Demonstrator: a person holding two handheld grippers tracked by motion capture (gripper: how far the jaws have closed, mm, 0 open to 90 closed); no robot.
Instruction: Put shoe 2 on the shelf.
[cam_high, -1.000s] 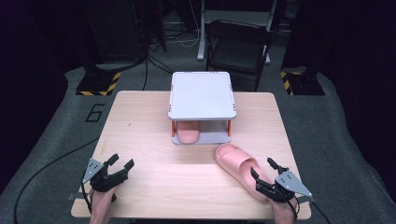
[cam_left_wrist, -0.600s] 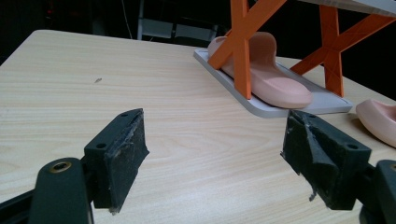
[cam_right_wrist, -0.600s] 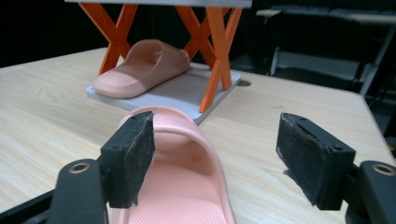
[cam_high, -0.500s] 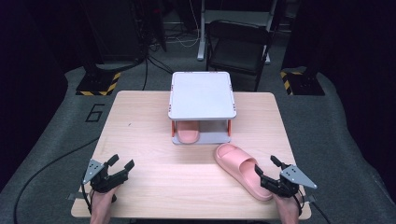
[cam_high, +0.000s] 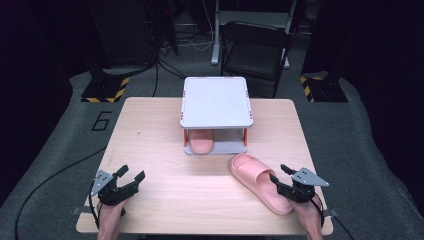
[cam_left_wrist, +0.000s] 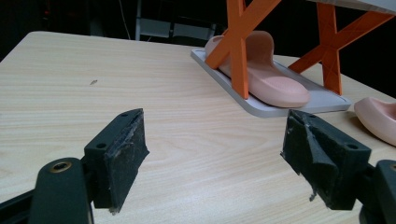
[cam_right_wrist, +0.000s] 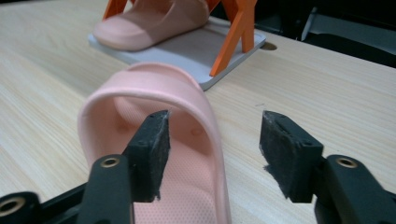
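A pink slipper (cam_high: 255, 180) (cam_right_wrist: 154, 84) lies on the wooden table (cam_high: 150, 130) at the front right, toe toward the rack. My right gripper (cam_high: 280, 174) (cam_right_wrist: 215, 126) straddles its right side rim, one jaw over the footbed and the other outside. Its jaws have just been closing, but the pads stand clear of the rim. A second pink slipper (cam_high: 201, 145) (cam_left_wrist: 271, 79) rests on the grey base of a small rack (cam_high: 216, 100) with orange legs and a white top. My left gripper (cam_high: 132, 172) (cam_left_wrist: 215, 135) stands open and empty at the front left.
The rack stands at the table's middle back. A black chair (cam_high: 255, 50) and cables are on the floor behind the table. Bare wood lies between the two grippers, with the table's front edge just below both hands.
My right gripper has shifted slightly toward the slipper and its jaws have narrowed around the rim. The left gripper and both slippers have stayed put.
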